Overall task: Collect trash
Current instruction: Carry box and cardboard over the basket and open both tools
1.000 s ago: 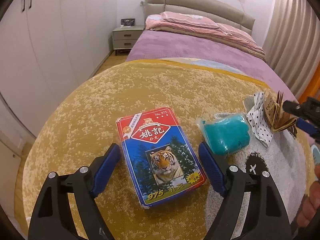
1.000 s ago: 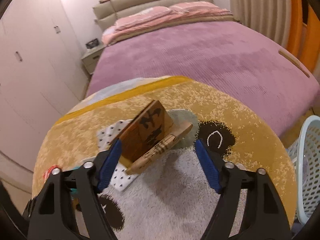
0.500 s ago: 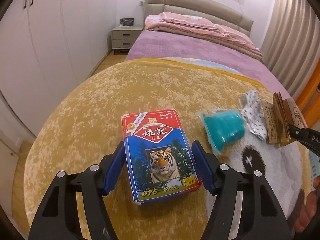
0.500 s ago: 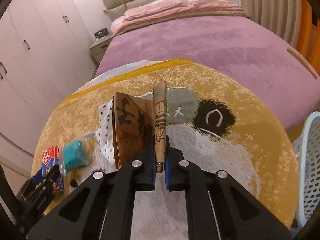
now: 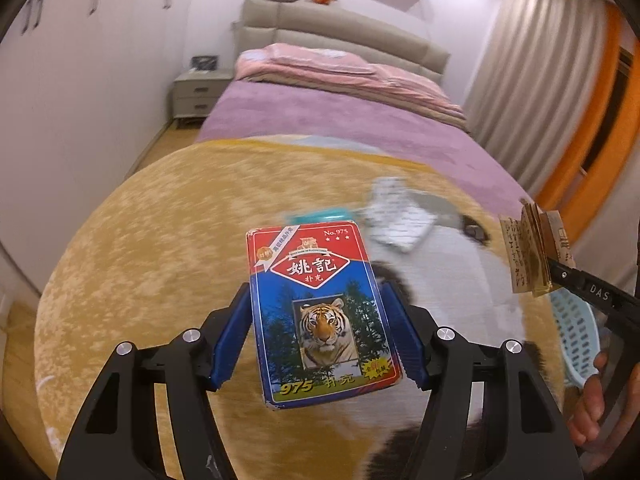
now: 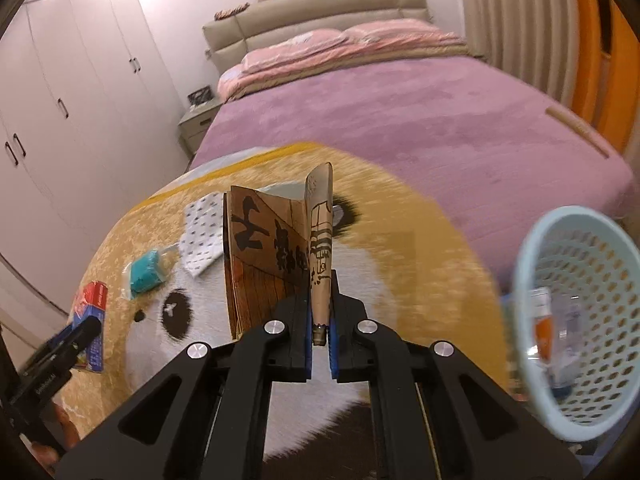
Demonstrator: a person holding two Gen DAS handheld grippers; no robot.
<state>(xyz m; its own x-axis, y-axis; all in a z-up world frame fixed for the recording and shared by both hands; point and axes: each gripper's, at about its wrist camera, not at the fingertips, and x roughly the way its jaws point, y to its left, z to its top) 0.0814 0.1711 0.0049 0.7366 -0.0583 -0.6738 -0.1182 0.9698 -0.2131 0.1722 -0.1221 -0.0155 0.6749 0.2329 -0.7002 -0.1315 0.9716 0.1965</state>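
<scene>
Blue pads of my left gripper (image 5: 318, 340) have just closed in and now pinch the card box (image 5: 320, 312). It's up off the rug (image 5: 160, 240) now; a sec ago it lay flat w/ the pads wide. My right gripper (image 6: 320, 332) is clamped on the brown paper booklet (image 6: 280, 256), also lifted; before, it sat on the rug. The basket (image 6: 580, 320) is now near on my right, so I think dropping both in comes next. Teal wad (image 6: 146, 276) & dotted paper (image 6: 202, 236) are on the rug.

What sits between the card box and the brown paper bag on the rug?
In the right wrist view: a teal packet, then a dotted white wrapper, between the card box and the brown paper bag.
</scene>
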